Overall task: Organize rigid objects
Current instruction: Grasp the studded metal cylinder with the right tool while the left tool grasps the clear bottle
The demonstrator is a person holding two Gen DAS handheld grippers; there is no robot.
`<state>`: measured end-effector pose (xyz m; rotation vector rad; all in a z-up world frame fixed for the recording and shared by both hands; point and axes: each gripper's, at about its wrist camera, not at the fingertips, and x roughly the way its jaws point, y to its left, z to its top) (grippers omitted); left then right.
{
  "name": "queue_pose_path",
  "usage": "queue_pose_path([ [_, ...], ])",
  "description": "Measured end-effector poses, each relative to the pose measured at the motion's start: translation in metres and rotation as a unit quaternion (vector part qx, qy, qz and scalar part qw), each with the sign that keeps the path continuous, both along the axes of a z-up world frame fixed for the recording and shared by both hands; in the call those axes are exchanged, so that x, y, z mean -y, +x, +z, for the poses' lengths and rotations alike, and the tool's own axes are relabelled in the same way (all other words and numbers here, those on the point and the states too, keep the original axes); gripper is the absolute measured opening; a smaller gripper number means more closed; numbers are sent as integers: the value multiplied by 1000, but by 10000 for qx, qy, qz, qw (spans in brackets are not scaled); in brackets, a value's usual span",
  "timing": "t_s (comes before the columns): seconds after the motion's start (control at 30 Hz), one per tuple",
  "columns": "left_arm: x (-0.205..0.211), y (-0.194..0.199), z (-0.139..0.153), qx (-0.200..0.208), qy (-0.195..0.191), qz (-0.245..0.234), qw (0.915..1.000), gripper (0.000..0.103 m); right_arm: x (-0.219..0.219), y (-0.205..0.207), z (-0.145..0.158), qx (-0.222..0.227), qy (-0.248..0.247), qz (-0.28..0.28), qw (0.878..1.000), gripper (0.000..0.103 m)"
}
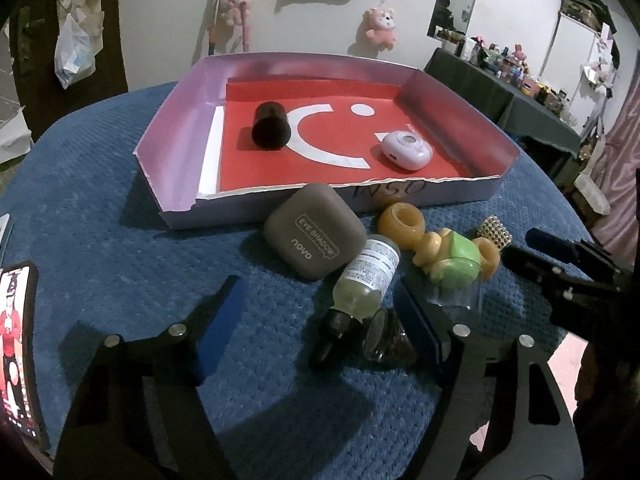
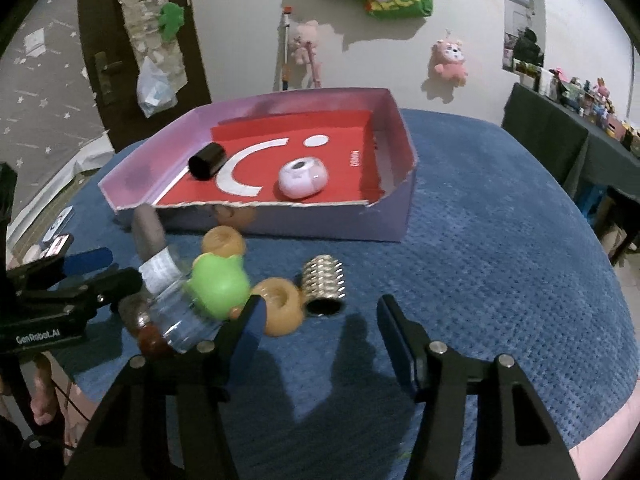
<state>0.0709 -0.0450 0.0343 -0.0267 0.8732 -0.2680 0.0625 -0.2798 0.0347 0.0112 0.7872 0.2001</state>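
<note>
One blue cloth (image 1: 120,216) covers the table. On it sits one shallow box (image 1: 172,120) with lilac walls and a red floor. The box holds two things: one black cylinder (image 1: 269,126) lying on its side at the left, and one round lilac case (image 1: 406,150) to the right, well apart from it.

Just in front of the box's near wall lies a cluster of loose things. There is one grey eyeshadow case (image 1: 314,236) leaning on the wall, one yellow-and-green toy (image 1: 448,254) beside it, one dropper bottle (image 1: 366,280) with a black cap, one studded gold tube (image 2: 323,282), and one small clear jar (image 1: 386,336) with dark contents. The bottle touches the case and lies against the jar; the tube stands just beside the toy.

One phone (image 1: 16,344) lies at the cloth's left edge.

The left gripper (image 1: 320,320) is spread wide and holds nothing; the bottle cap and jar lie between its fingers. The right gripper (image 2: 318,320) is also spread wide and empty, its left finger crossing in front of the toy, the tube just ahead of the gap.
</note>
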Motion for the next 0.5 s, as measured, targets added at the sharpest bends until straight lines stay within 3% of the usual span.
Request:
queue_pose_path([
  [0.33, 8, 12, -11, -173, -72, -113, 9998, 68, 5, 18, -4, -25, -123, -113, 9999, 52],
  [0.5, 15, 16, -15, -233, -126, -254, 9993, 59, 6, 25, -6, -28, -33, -90, 9999, 52],
])
